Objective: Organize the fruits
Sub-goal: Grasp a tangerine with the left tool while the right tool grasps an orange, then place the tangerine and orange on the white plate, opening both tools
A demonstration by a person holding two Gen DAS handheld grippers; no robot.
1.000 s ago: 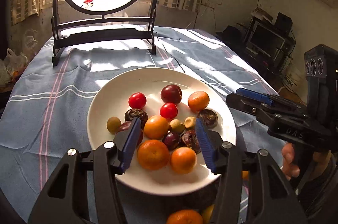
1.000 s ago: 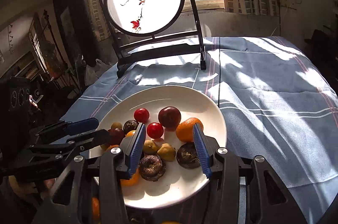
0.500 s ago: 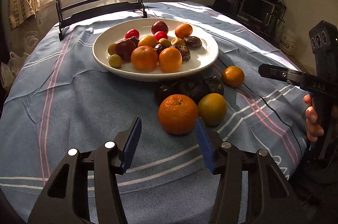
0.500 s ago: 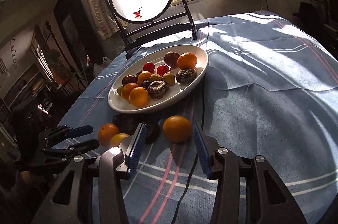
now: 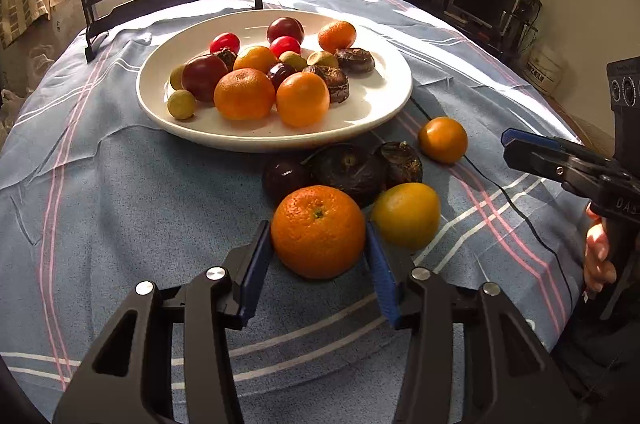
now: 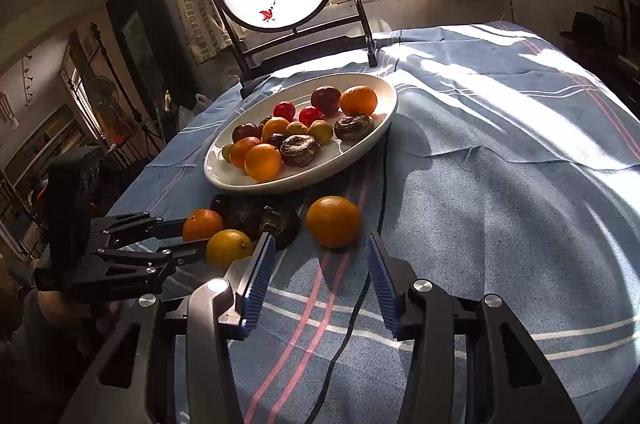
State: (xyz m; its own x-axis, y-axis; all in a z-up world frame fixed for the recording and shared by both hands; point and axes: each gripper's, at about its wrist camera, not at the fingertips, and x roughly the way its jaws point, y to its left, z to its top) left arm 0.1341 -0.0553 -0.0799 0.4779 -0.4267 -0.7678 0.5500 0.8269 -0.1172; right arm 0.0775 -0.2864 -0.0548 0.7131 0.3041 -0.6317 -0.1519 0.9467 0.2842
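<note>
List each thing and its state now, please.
left hand-held gripper: open around the large orange, not clamped
right hand-held gripper: open, empty
large orange: on cloth
small orange: on cloth, untouched
plate: holds fruit

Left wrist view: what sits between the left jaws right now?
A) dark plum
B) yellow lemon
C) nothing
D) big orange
D: the big orange rests on the tablecloth between the open jaws of the left gripper, one blue pad on each side of it; whether they touch it yet is unclear. The yellow fruit lies outside, to the right.
</note>
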